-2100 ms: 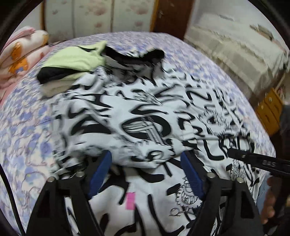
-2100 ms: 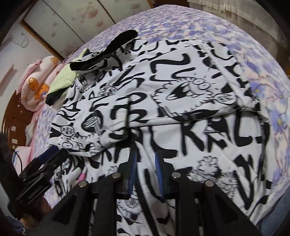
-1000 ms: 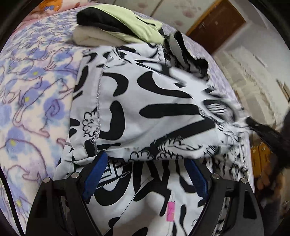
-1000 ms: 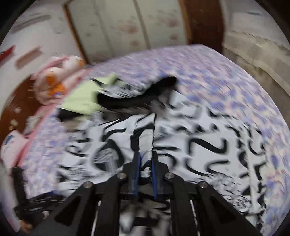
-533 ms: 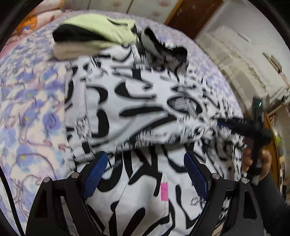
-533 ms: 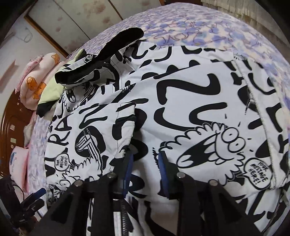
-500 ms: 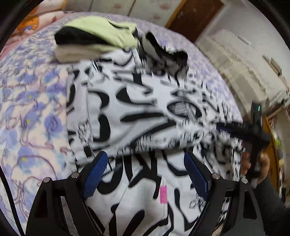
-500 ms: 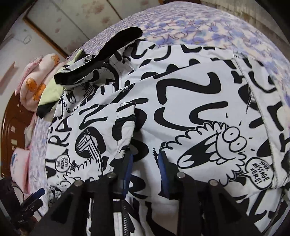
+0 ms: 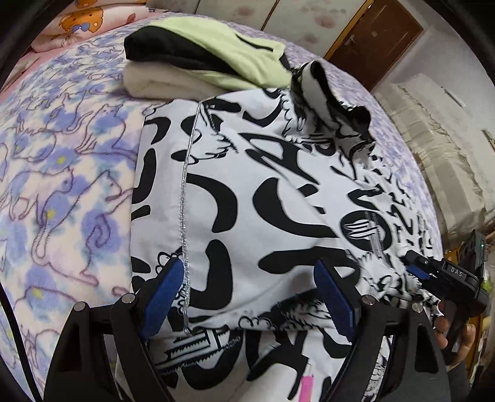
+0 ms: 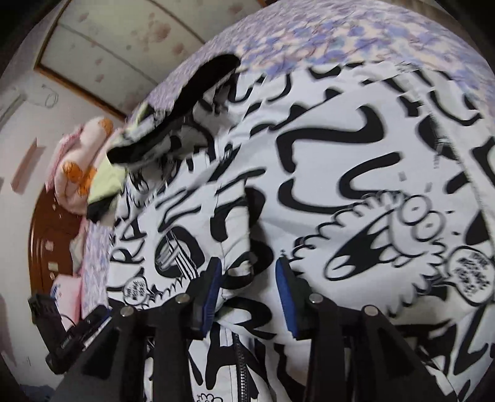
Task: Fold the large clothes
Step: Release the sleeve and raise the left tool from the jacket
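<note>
A large white jacket [image 9: 263,191] with black graffiti print lies spread on the bed, both sleeves folded in over its body. My left gripper [image 9: 247,297] hovers open and wide over the folded left sleeve, with nothing pinched. My right gripper [image 10: 247,293] sits low over the jacket's [image 10: 355,185] middle, above the zip. Its jaws are opening, and the end of the right sleeve [image 10: 235,247] lies loose between the pads, which do not press on it. In the left wrist view the right gripper [image 9: 433,272] shows at the right edge, held by a hand [image 9: 454,334].
A stack of folded clothes [image 9: 201,55], green, black and cream, sits just beyond the jacket's hood. Pink bedding [image 9: 83,21] lies at the bed's head. The purple flowered bedspread [image 9: 62,185] shows bare to the left. A wooden door [image 9: 377,40] stands behind.
My right gripper has come down onto the jacket with the sleeve, and its jaws have parted from the cloth. My left gripper has shifted a little over the folded sleeve and stays open.
</note>
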Action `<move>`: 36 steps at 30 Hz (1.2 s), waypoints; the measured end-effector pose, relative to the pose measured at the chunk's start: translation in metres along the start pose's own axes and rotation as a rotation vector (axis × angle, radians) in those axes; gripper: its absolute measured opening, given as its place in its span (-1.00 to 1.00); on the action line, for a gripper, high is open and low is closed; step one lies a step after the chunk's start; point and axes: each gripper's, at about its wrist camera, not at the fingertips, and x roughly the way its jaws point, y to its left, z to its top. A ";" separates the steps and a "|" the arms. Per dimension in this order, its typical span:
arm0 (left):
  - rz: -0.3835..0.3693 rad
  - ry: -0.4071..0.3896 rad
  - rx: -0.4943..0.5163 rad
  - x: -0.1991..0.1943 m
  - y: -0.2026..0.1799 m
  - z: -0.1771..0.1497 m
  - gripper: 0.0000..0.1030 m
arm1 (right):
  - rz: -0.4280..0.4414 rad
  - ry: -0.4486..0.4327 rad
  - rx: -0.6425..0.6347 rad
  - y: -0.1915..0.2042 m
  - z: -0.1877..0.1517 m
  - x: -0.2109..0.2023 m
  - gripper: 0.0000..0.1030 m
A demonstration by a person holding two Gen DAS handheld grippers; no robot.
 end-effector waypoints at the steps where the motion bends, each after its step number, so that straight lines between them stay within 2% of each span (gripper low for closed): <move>1: 0.009 0.005 0.002 0.003 0.001 0.000 0.65 | -0.004 0.016 -0.008 0.002 0.000 0.006 -0.30; 3: 0.027 0.008 0.014 0.008 -0.001 0.001 0.65 | -0.029 0.040 -0.044 0.011 -0.001 0.020 -0.35; 4: 0.032 0.007 0.020 0.009 -0.002 0.001 0.65 | -0.059 0.032 -0.080 0.017 -0.002 0.021 -0.52; 5: 0.041 0.004 0.032 0.010 -0.003 0.002 0.65 | -0.109 0.000 -0.140 0.026 -0.002 0.017 -0.75; 6: 0.054 0.003 0.045 0.012 -0.005 0.002 0.65 | -0.151 -0.061 -0.188 0.034 -0.003 0.007 -0.78; 9: 0.151 0.046 0.105 0.031 -0.008 0.000 0.64 | -0.273 -0.174 -0.242 0.036 -0.002 -0.008 -0.80; 10: 0.176 0.063 0.122 0.038 -0.007 -0.001 0.63 | -0.290 -0.165 -0.249 0.033 -0.001 -0.004 -0.80; 12: 0.234 0.082 0.163 0.052 -0.010 -0.004 0.63 | -0.309 -0.066 -0.277 0.027 -0.002 0.016 -0.74; 13: 0.254 0.075 0.189 0.055 -0.013 -0.006 0.63 | -0.321 -0.045 -0.295 0.027 -0.003 0.019 -0.68; 15: 0.271 0.064 0.210 0.054 -0.017 -0.006 0.63 | -0.342 -0.051 -0.309 0.030 -0.005 0.015 -0.63; 20: 0.288 0.019 0.180 0.029 -0.020 -0.005 0.63 | -0.331 -0.160 -0.229 0.032 -0.005 -0.019 -0.50; 22: 0.274 -0.025 0.201 0.014 -0.033 -0.008 0.63 | -0.345 -0.175 -0.255 0.041 -0.011 -0.023 -0.49; 25: 0.221 -0.061 0.239 -0.001 -0.060 -0.013 0.63 | -0.367 -0.169 -0.329 0.062 -0.021 -0.019 -0.37; 28: 0.169 -0.061 0.243 0.001 -0.081 -0.015 0.63 | -0.336 -0.175 -0.391 0.084 -0.027 -0.014 -0.37; 29: 0.151 -0.059 0.241 0.004 -0.088 -0.015 0.63 | -0.299 -0.182 -0.405 0.093 -0.030 -0.014 -0.37; 30: 0.144 -0.063 0.241 0.005 -0.093 -0.015 0.63 | -0.268 -0.197 -0.420 0.101 -0.033 -0.014 -0.37; 32: 0.148 -0.069 0.246 0.013 -0.102 -0.014 0.63 | -0.272 -0.232 -0.458 0.115 -0.037 -0.011 -0.37; 35: 0.139 -0.062 0.244 0.028 -0.111 -0.009 0.61 | -0.225 -0.184 -0.477 0.124 -0.034 0.008 -0.40; 36: 0.160 -0.061 0.238 0.033 -0.112 -0.008 0.61 | -0.230 -0.166 -0.465 0.122 -0.030 0.017 -0.44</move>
